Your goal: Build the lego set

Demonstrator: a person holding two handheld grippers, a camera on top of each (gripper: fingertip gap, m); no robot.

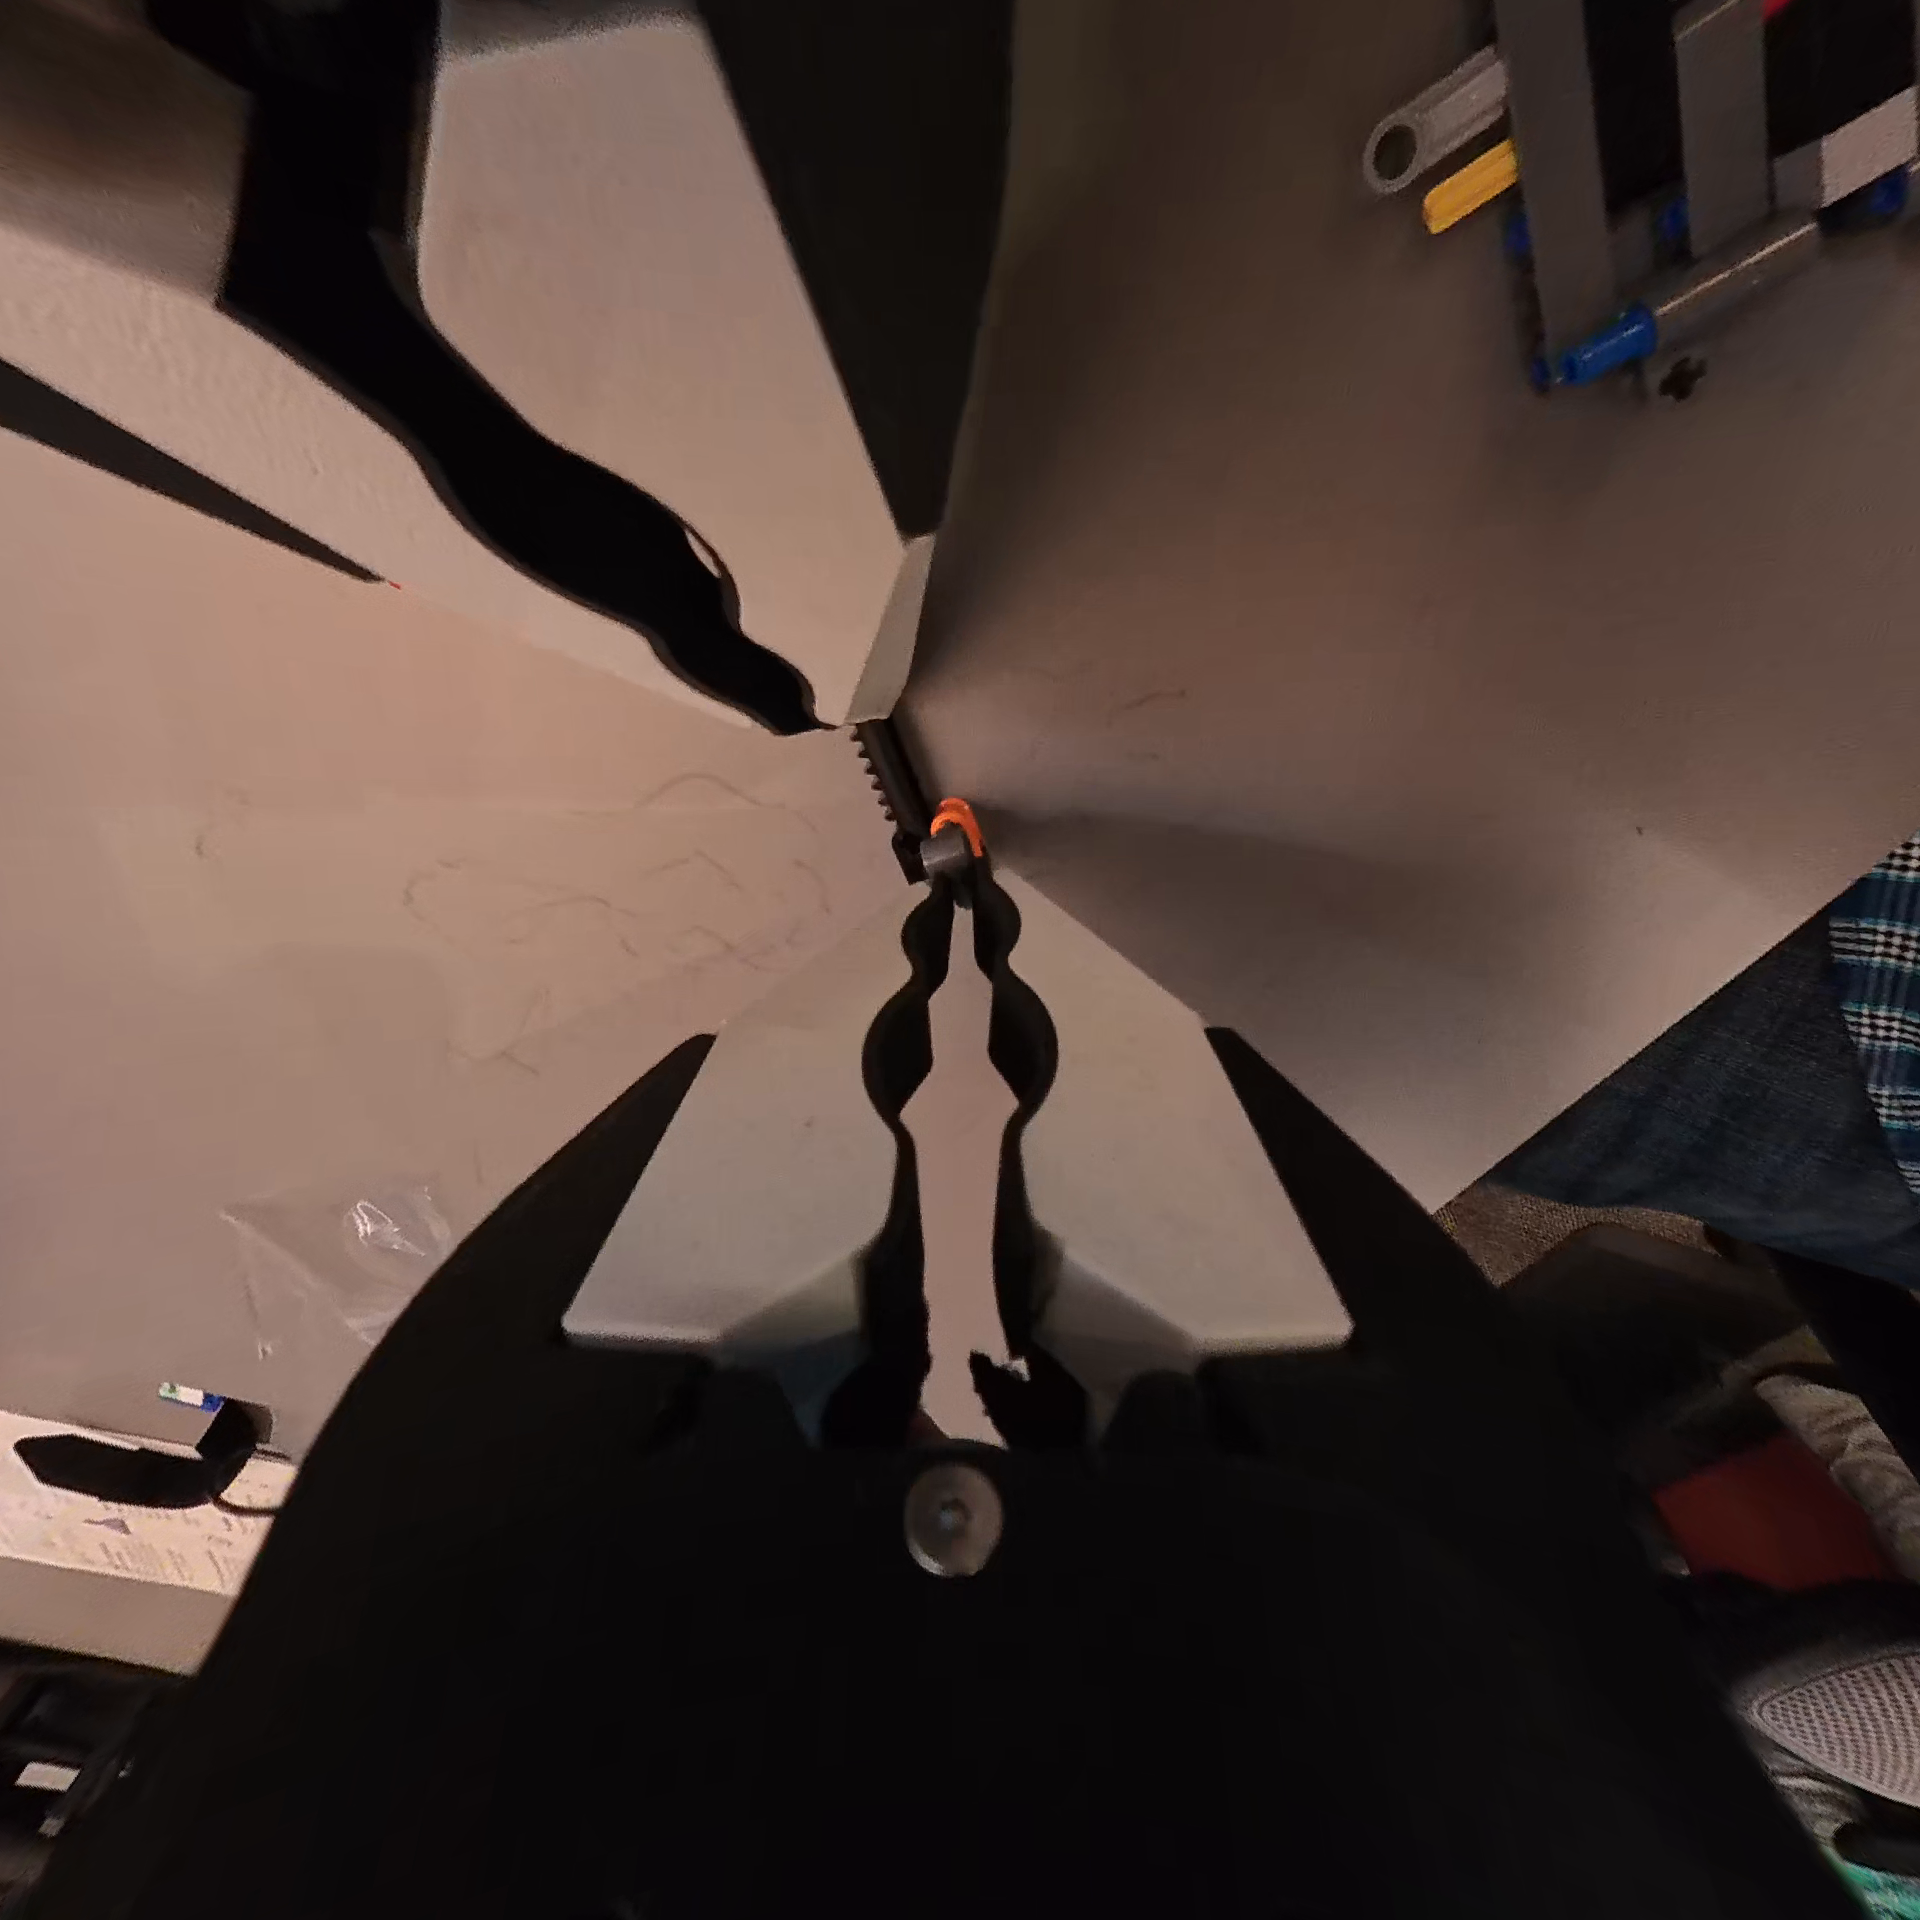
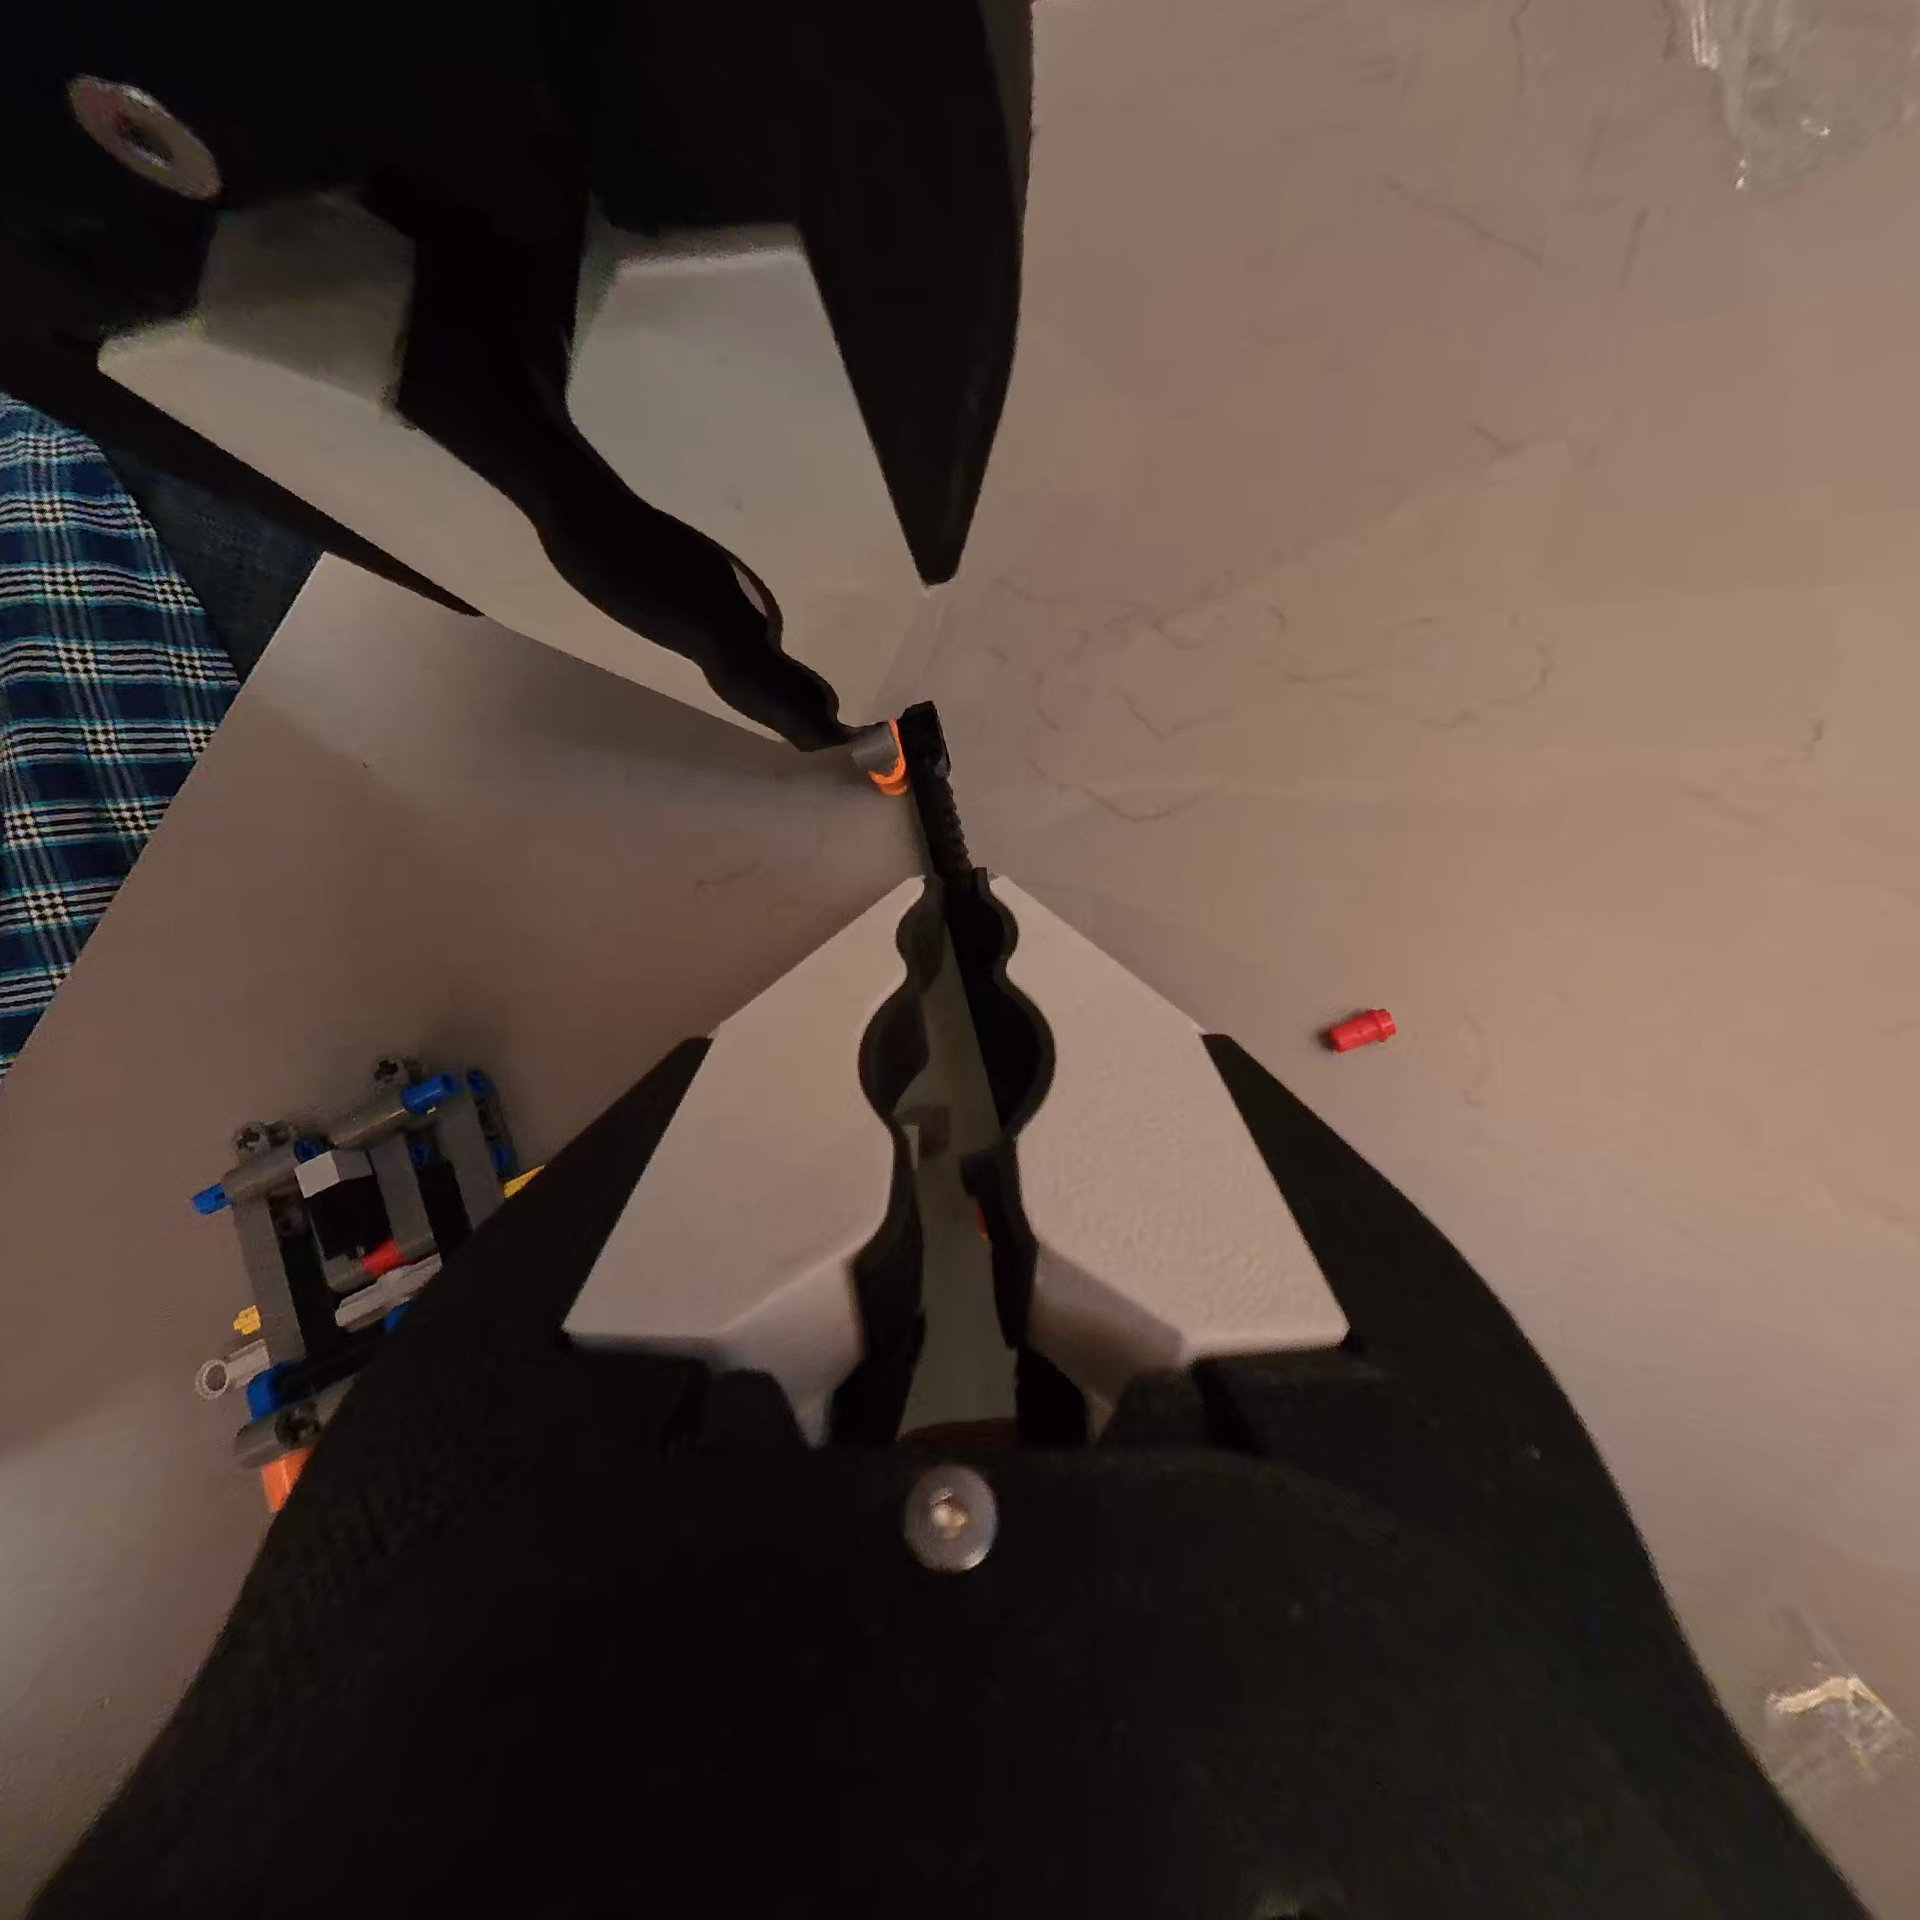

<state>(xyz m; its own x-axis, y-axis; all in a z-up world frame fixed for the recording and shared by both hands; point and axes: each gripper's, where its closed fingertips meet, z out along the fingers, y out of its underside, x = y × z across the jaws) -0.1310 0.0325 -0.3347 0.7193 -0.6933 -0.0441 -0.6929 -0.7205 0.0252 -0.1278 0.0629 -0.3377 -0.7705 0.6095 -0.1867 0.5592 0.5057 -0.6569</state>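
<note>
Left tongs (image 1: 954,883) clamped on grey-orange connector (image 1: 951,844), right tongs (image 2: 951,894) clamped on black toothed rack (image 2: 945,810), pieces held touching above desk (image 2: 1455,623), partial lego build (image 2: 343,1236) set well apart.

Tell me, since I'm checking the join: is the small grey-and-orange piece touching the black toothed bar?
Touching. The right wrist view shows the grey-and-orange piece pressed against the end of the black toothed bar, no gap visible.
</note>
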